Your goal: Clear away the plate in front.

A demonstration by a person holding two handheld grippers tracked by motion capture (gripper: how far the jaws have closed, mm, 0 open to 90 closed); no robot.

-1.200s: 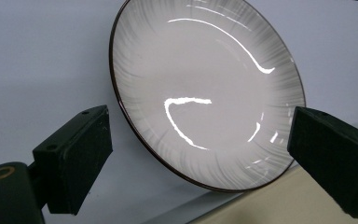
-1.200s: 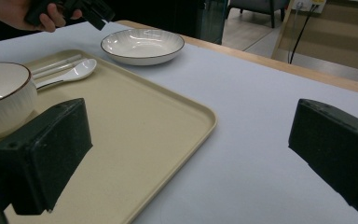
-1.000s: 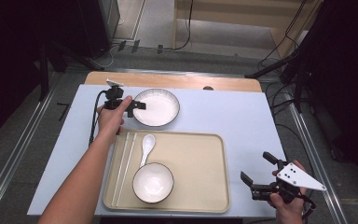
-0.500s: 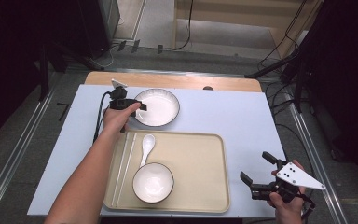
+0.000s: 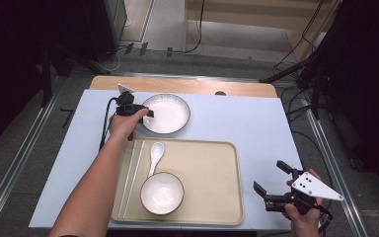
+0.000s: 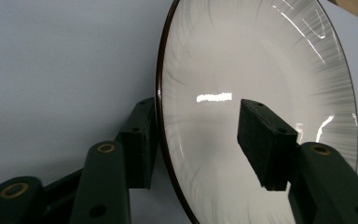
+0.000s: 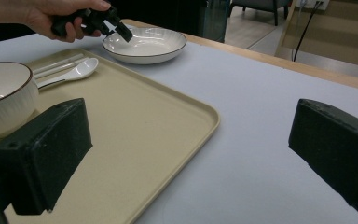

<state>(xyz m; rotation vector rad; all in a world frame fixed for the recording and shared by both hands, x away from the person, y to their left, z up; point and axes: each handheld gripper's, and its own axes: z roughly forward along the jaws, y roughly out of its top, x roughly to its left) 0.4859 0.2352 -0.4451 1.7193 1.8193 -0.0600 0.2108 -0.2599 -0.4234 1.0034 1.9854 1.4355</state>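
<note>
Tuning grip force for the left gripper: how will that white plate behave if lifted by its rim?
The plate looks glazed, with glare streaks, so probably slippery between the jaws. It looks like rigid ceramic: likely stiff, fairly heavy, and breakable if dropped. With the left gripper straddling only the dark rim, the far side may sag.

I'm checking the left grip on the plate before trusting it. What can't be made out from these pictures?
- Left gripper, left gripper view: jaws straddle the plate rim and have just been closing; pad contact is not clear.
- High view: the hand covers that gripper's body.
- Plate, left gripper view: top and bottom cut off by the frame.
- Bowl, right gripper view: cut by the left edge and partly behind a jaw.
</note>
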